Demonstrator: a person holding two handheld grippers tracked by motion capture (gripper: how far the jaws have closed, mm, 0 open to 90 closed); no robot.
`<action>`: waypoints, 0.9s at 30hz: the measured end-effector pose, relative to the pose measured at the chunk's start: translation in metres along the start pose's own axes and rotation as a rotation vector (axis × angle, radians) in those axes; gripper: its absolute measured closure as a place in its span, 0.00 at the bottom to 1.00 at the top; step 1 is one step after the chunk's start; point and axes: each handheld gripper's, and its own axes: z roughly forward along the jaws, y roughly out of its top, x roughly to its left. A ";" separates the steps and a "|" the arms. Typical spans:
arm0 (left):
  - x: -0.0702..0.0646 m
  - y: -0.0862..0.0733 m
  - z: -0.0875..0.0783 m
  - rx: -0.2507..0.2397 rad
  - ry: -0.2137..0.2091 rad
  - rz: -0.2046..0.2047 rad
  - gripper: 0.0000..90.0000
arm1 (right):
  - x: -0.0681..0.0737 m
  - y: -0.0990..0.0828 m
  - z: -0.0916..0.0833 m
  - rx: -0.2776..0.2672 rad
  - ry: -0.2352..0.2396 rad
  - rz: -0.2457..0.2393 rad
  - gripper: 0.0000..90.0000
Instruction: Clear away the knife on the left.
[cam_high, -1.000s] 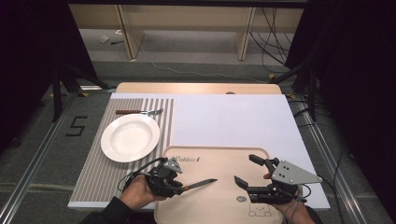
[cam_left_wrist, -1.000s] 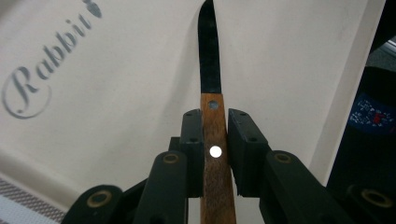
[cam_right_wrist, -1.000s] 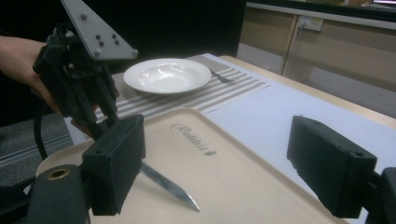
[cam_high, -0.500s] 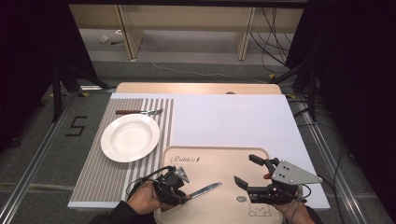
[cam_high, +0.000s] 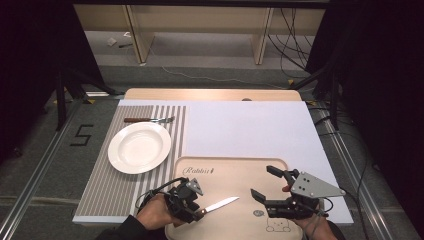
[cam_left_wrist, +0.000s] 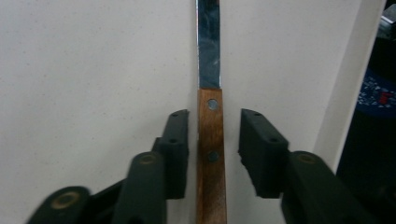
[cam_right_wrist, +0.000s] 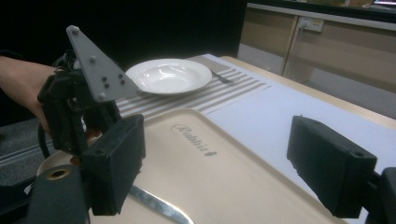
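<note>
A knife with a wooden handle (cam_left_wrist: 210, 177) and steel blade (cam_high: 222, 204) lies on the beige tray (cam_high: 227, 172), blade pointing right. My left gripper (cam_high: 192, 209) is at the tray's near left edge. In the left gripper view it (cam_left_wrist: 215, 126) is open, with one jaw on each side of the handle and a small gap on both sides. My right gripper (cam_high: 263, 181) hangs over the tray's right part with its jaws wide open and nothing between them. The right gripper view shows the left gripper (cam_right_wrist: 79, 107) and the blade (cam_right_wrist: 159, 207).
A white plate (cam_high: 140, 147) sits on a striped placemat (cam_high: 107, 195) left of the tray. A wooden-handled fork (cam_high: 149, 120) lies beyond it. White sheet (cam_high: 245, 125) covers the table behind the tray. Table edges drop to the floor on both sides.
My left gripper has drawn slightly back toward the near edge, and the knife shifted with it, blade now angled up to the right. The right gripper has not moved.
</note>
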 end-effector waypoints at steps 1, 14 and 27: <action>0.000 0.000 -0.001 -0.005 0.011 0.000 0.61 | 0.000 0.000 0.000 0.000 0.000 0.000 0.23; 0.000 -0.004 -0.014 -0.030 0.077 0.005 0.47 | 0.000 0.000 0.000 0.000 0.004 -0.001 0.23; -0.021 0.006 -0.006 -0.054 0.049 0.098 0.82 | 0.000 0.000 0.001 0.006 0.008 -0.004 0.23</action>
